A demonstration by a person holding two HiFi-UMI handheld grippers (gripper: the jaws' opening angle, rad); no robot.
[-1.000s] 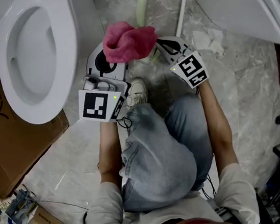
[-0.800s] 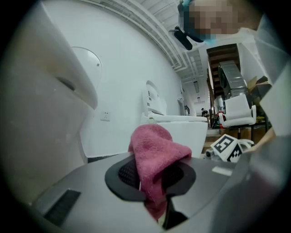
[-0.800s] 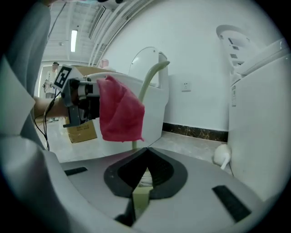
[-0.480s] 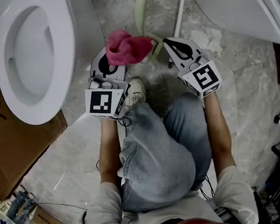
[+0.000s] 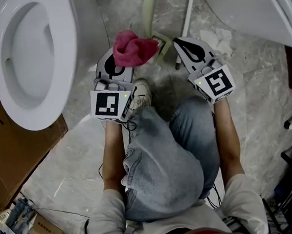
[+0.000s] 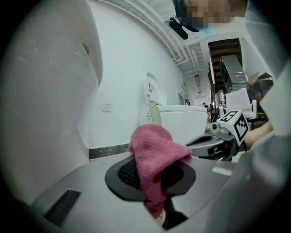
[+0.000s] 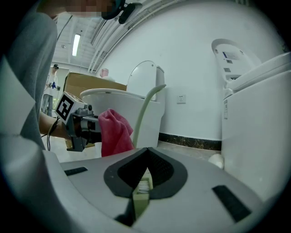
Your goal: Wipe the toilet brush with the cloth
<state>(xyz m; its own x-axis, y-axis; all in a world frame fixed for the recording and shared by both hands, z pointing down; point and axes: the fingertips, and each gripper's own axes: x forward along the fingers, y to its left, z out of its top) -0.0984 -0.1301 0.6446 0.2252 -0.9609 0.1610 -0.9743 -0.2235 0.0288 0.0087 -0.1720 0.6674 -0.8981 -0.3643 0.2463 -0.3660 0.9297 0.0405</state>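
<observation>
Ok so the left gripper (image 5: 119,65) has its jaws pinched tight on the pink cloth (image 5: 131,48). The cloth bunches up out of the jaws and flops over the tips, with a bit hanging below them. The right gripper (image 5: 183,47) is clamped on the low end of the pale green brush (image 5: 148,11), and you can see white bristles right between its pads. The handle curves up and away from those jaws. The cloth sits just left of the handle, right up against it, though I honestly can't tell if they touch. Both grippers are held side by side beside the toilet (image 5: 65,55).
</observation>
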